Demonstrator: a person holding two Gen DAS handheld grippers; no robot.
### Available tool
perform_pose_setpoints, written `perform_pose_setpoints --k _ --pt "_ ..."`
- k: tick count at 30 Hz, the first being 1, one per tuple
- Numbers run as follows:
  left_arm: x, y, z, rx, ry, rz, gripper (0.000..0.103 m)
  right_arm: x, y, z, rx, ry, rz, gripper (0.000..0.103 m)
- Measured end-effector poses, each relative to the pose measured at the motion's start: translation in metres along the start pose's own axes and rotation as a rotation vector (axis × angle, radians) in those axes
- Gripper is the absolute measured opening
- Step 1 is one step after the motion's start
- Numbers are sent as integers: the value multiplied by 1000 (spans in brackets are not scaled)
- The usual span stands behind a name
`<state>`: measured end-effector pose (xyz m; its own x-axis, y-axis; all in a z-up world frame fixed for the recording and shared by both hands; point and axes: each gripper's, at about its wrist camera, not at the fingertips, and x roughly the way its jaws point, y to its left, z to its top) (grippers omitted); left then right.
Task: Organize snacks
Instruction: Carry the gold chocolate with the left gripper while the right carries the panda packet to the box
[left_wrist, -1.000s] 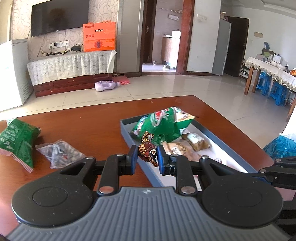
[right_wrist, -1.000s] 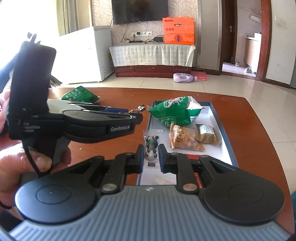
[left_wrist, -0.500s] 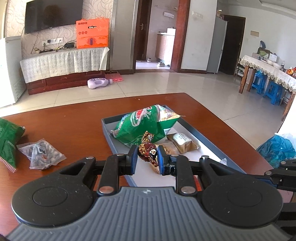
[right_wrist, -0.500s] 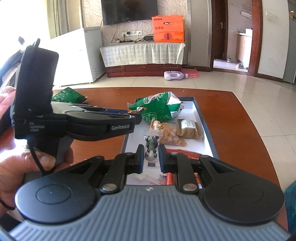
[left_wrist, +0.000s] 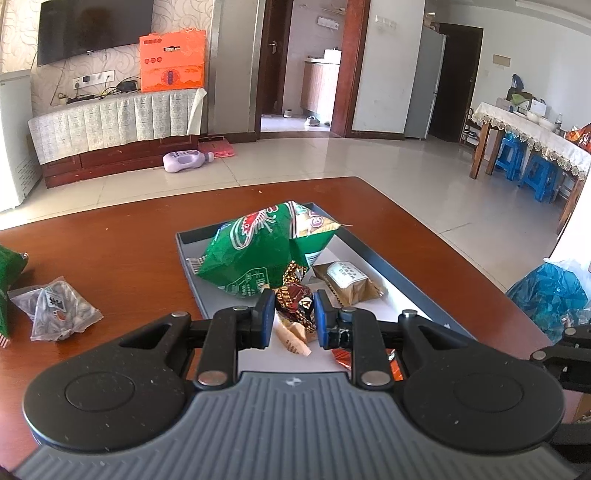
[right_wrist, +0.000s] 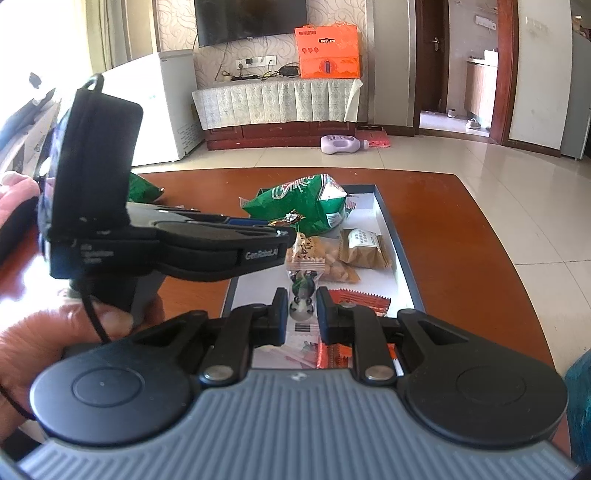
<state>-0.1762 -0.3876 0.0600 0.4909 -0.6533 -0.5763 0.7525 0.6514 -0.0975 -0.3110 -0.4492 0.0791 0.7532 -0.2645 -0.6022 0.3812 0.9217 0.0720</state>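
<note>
Left gripper (left_wrist: 294, 317) clamped on brown candy (left_wrist: 293, 300); right gripper (right_wrist: 301, 314) pinching clear panda packet (right_wrist: 302, 295), its lower end hidden. Beyond, in grey tray (left_wrist: 373, 254): orange packets partly hidden, nuts, tan pouch, green bag (left_wrist: 258, 251) farthest.

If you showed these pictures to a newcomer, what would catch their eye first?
Likely the puffy green bag at the far end of the tray on the table. Next, each gripper holds a small snack above the tray: the left gripper a brown candy, the right gripper a clear packet.
</note>
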Motion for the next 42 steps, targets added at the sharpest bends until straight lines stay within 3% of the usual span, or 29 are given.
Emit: perform_pose_setpoints --k 22,42 --pt "39 -17 1 23 33 -22 27 -3 -18 -5 39 15 -35 19" --pt "44 -21 1 53 29 -35 27 2 -14 -5 34 31 -36 19"
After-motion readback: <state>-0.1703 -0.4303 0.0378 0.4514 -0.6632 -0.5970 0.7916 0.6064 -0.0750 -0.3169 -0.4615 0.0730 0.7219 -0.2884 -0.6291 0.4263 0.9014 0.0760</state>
